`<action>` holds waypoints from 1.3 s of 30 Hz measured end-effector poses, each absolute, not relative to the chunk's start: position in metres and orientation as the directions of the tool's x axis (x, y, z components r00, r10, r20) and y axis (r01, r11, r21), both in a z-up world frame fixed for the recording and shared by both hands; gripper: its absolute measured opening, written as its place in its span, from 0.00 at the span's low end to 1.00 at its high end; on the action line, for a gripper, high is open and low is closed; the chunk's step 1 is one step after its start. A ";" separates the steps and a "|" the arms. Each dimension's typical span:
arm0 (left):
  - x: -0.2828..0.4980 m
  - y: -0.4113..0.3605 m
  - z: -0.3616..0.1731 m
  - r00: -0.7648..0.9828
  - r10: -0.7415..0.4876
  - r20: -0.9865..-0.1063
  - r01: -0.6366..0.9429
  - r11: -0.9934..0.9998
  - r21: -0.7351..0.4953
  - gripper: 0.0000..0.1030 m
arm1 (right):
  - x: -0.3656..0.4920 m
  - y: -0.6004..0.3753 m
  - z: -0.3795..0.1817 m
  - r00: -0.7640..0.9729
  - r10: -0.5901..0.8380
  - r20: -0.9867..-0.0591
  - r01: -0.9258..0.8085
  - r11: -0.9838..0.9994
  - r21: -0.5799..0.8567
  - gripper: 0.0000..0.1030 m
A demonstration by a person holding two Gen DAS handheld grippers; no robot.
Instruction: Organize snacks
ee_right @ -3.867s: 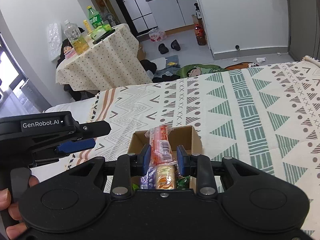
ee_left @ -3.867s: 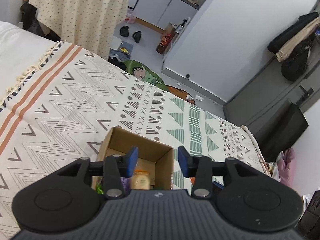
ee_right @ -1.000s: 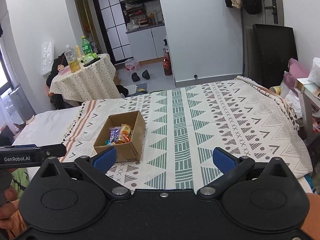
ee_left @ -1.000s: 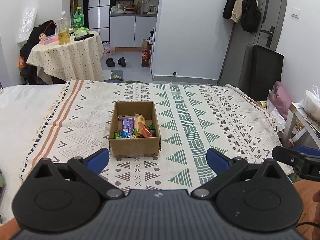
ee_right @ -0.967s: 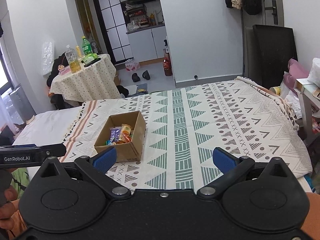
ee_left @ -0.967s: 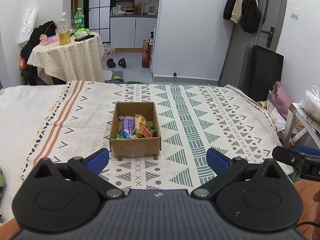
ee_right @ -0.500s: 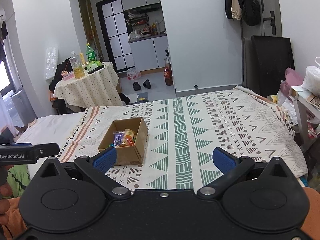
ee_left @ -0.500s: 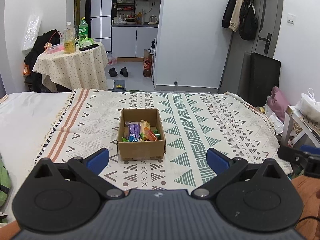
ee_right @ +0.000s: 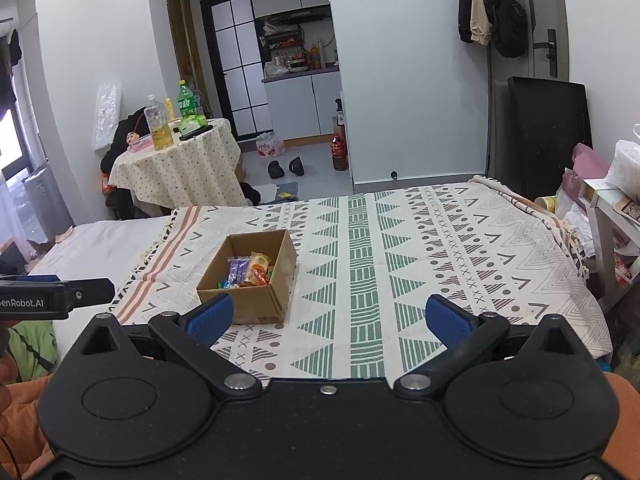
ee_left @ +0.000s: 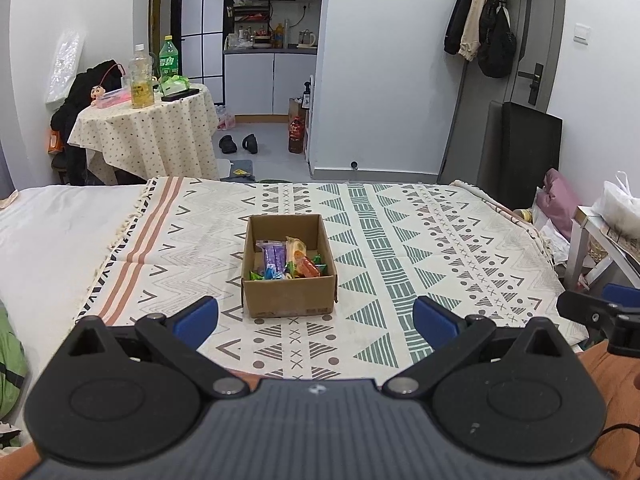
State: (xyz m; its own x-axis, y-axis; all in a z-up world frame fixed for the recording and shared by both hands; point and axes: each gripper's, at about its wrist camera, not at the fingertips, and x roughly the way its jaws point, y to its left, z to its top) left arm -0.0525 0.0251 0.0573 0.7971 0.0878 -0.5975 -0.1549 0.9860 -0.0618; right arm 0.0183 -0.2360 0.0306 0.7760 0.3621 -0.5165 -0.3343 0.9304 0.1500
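A brown cardboard box [ee_left: 288,300] [ee_right: 262,298] stands on the patterned bedspread [ee_left: 420,248] [ee_right: 420,248]. Inside lie several wrapped snacks [ee_left: 286,262] [ee_right: 248,270]: a purple pack, an orange one, a yellow one, small green and blue ones. My left gripper [ee_left: 315,322] is open and empty, held back near the bed's front edge, well short of the box. My right gripper [ee_right: 327,318] is also open and empty, to the right of the box and behind it. Each gripper's tip shows at the other view's edge.
A round table [ee_left: 148,132] with bottles stands beyond the bed at the left. A white side table [ee_left: 600,236] with a bag is at the right. Shoes and a bottle lie on the floor behind. A person's orange-clad legs [ee_right: 24,412] sit below the grippers.
Both grippers have pulled back and risen away from the box over the last second, so it looks smaller and farther. Earlier the right gripper held a snack over the box; now it is empty.
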 end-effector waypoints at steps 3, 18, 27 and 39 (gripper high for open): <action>-0.052 0.023 0.058 0.798 0.083 -0.596 -0.148 0.987 -0.060 1.00 | 0.017 -0.236 0.032 0.781 0.354 -0.514 -0.329 0.934 0.143 1.00; -0.053 0.019 0.060 0.797 0.084 -0.598 -0.139 0.989 -0.048 1.00 | 0.019 -0.240 0.027 0.781 0.339 -0.525 -0.311 0.939 0.143 1.00; -0.055 0.021 0.061 0.800 0.085 -0.595 -0.143 0.988 -0.052 1.00 | 0.017 -0.239 0.028 0.783 0.338 -0.522 -0.319 0.939 0.130 1.00; -0.055 0.022 0.062 0.800 0.086 -0.594 -0.145 0.988 -0.053 1.00 | 0.021 -0.247 0.026 0.784 0.327 -0.528 -0.296 0.944 0.145 1.00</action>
State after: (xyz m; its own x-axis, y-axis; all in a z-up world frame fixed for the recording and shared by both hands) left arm -0.0552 0.0224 0.0621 0.7999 0.0855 -0.5940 -0.1447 0.9881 -0.0527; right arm 0.0205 -0.2468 0.0259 0.7838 0.3270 -0.5280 -0.2963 0.9441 0.1448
